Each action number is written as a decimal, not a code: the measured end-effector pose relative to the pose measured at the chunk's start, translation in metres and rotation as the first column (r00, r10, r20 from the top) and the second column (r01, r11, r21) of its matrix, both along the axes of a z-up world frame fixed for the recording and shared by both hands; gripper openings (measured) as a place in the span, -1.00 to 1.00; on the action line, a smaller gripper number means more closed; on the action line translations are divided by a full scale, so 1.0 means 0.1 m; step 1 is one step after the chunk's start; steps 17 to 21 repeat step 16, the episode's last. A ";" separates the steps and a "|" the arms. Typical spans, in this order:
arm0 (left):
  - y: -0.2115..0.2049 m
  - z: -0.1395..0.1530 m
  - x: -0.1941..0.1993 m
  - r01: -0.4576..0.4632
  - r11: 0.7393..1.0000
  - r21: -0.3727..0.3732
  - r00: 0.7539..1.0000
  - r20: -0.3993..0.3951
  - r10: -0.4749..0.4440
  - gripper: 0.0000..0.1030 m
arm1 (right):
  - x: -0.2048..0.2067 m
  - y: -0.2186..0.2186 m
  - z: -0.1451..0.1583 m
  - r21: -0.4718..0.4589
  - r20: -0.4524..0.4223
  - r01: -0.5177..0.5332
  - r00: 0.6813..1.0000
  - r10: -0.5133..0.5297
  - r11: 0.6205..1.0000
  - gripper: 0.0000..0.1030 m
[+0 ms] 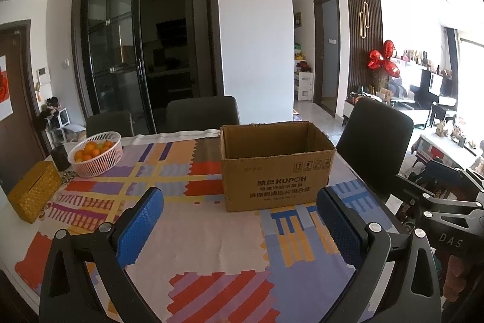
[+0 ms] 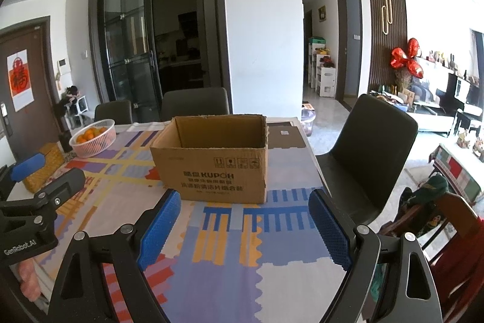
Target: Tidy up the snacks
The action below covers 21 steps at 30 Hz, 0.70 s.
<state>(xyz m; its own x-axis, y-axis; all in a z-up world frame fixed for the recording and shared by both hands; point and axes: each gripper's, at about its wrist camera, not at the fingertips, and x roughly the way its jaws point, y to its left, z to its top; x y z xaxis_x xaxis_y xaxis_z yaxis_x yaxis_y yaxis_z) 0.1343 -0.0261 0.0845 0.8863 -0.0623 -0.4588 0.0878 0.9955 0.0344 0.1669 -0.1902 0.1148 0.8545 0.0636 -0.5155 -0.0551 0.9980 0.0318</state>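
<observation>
An open brown cardboard box (image 1: 276, 168) (image 2: 211, 159) stands on the table with its top flaps gone, and what I can see of its inside is bare. My left gripper (image 1: 239, 203) hovers open over the patterned tablecloth, a short way in front of the box, blue pads wide apart with nothing between them. My right gripper (image 2: 242, 206) is open too, just short of the box's near face, nothing between its pads. Each gripper shows at the edge of the other's view. No snack packets are visible.
A pink basket of oranges (image 1: 96, 153) (image 2: 92, 138), a gold tissue box (image 1: 33, 191) and a small dark cup (image 1: 60, 158) sit at the table's far left. Dark chairs (image 1: 375, 138) (image 2: 372, 147) ring the table. A red chair with clothes (image 2: 447, 235) stands at right.
</observation>
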 end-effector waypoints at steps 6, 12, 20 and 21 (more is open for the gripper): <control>0.01 0.00 0.02 0.012 1.000 -0.015 1.000 -0.011 -0.013 1.00 | -0.03 0.00 0.03 -0.004 0.003 -0.005 1.000 0.005 1.000 0.69; 0.03 -0.01 0.05 0.001 1.000 -0.025 1.000 -0.024 -0.002 1.00 | -0.02 0.00 0.04 -0.009 0.004 -0.003 1.000 0.003 1.000 0.69; 0.06 -0.03 0.08 -0.007 0.999 -0.034 0.999 -0.036 0.006 1.00 | -0.01 0.00 0.04 -0.013 0.004 -0.002 1.000 0.002 1.000 0.69; 0.06 -0.03 0.08 -0.007 0.999 -0.034 0.999 -0.036 0.006 1.00 | -0.01 0.00 0.04 -0.013 0.004 -0.002 1.000 0.002 1.000 0.69</control>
